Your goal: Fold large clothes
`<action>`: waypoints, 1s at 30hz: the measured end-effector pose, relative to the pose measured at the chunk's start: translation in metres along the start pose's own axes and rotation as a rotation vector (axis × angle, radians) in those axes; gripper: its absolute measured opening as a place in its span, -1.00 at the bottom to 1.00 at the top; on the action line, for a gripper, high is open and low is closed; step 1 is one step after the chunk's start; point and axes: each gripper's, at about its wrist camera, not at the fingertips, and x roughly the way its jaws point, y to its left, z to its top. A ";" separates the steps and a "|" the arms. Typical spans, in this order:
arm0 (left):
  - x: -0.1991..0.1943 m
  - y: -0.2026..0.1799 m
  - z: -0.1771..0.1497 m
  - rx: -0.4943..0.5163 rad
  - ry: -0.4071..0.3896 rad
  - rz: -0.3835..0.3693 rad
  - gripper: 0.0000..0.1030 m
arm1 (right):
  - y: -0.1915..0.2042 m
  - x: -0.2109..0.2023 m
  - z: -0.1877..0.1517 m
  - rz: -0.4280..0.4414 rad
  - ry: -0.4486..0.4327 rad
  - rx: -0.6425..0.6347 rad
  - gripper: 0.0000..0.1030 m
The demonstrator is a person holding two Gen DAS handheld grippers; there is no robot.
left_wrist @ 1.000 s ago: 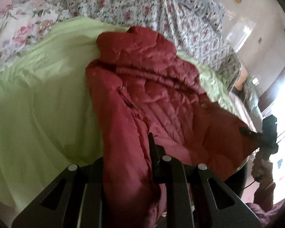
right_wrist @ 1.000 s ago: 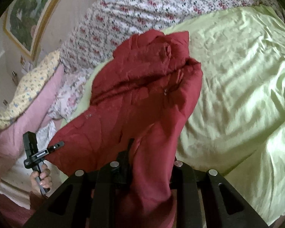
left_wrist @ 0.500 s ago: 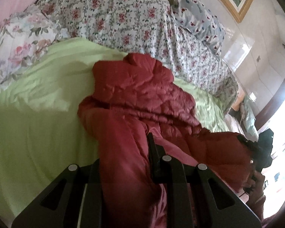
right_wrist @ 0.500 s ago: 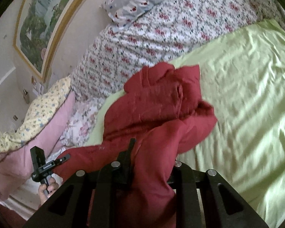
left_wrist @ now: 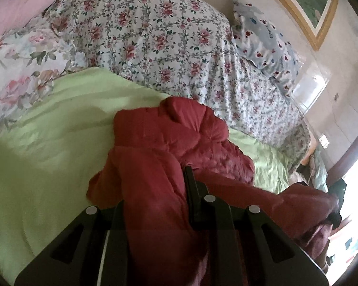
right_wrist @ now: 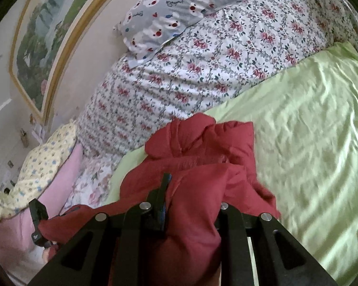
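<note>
So both hand-held grippers are clamped onto the same dark red puffer jacket [left_wrist: 179, 147]. In the left wrist view the left hand-held gripper [left_wrist: 155, 202] sits at the bottom middle of the frame with a thick bunch of red fabric pinched between its fingers; one black finger [left_wrist: 191, 190] sticks up right of the bunch, the other is mostly buried under cloth. Same deal in the right wrist view: the right hand-held gripper [right_wrist: 191, 202] at the bottom centre has a wad of the jacket [right_wrist: 202, 157] squeezed in its jaws, with a finger [right_wrist: 163, 190] showing on the left of the wad.

The rest of the jacket is crumpled in a heap on the light green bedsheet [left_wrist: 47, 155], roughly centre frame in both views, with a stretch of it running off toward the other gripper. You can spot the right hand-held gripper at the far right edge of the left view [left_wrist: 337, 197], jacket fabric reaching up to it, and the left one shows up at the lower left of the right view [right_wrist: 38, 221], also touching the red fabric.

Behind the jacket, across the upper part of both frames, is a big rose-print duvet [left_wrist: 155, 35] with a pale blue bear-print pillow [right_wrist: 179, 4] on top. A gold-framed landscape painting [right_wrist: 43, 35] hangs on the wall in the upper left of the right view. A pink blanket [right_wrist: 59, 186] and a yellow floral one [right_wrist: 40, 157] sit at the left edge there.
</note>
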 end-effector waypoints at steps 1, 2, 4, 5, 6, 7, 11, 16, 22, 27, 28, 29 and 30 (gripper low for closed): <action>0.006 0.000 0.004 -0.001 -0.002 0.009 -0.70 | -0.002 0.007 0.004 -0.004 -0.004 0.010 -0.63; 0.011 -0.001 0.008 -0.003 -0.003 0.015 -0.70 | -0.004 0.012 0.007 -0.006 -0.006 0.016 -0.63; 0.022 0.000 0.015 -0.010 -0.005 0.027 -0.70 | -0.008 0.024 0.014 -0.013 -0.011 0.032 -0.63; 0.029 0.000 0.019 -0.013 -0.007 0.032 -0.70 | -0.010 0.029 0.016 -0.016 -0.014 0.039 -0.63; 0.034 0.001 0.022 -0.015 -0.006 0.038 -0.70 | -0.013 0.035 0.019 -0.021 -0.018 0.050 -0.63; 0.041 0.002 0.025 -0.018 -0.006 0.046 -0.70 | -0.017 0.041 0.021 -0.027 -0.021 0.062 -0.62; 0.068 0.014 0.037 -0.045 -0.004 0.079 -0.70 | -0.035 0.062 0.030 -0.055 -0.028 0.125 -0.62; 0.109 0.031 0.051 -0.108 0.034 0.086 -0.70 | -0.057 0.091 0.040 -0.076 -0.016 0.199 -0.60; 0.159 0.037 0.060 -0.070 0.072 0.146 -0.67 | -0.068 0.127 0.046 -0.135 -0.008 0.202 -0.57; 0.189 0.047 0.064 -0.076 0.108 0.155 -0.63 | -0.086 0.155 0.045 -0.168 0.003 0.218 -0.54; 0.194 0.048 0.064 -0.069 0.112 0.160 -0.63 | -0.089 0.161 0.043 -0.175 0.001 0.215 -0.53; 0.197 0.049 0.065 -0.065 0.113 0.162 -0.63 | -0.092 0.166 0.042 -0.178 0.000 0.216 -0.52; 0.203 0.049 0.065 -0.056 0.112 0.165 -0.63 | -0.096 0.170 0.041 -0.184 -0.001 0.219 -0.52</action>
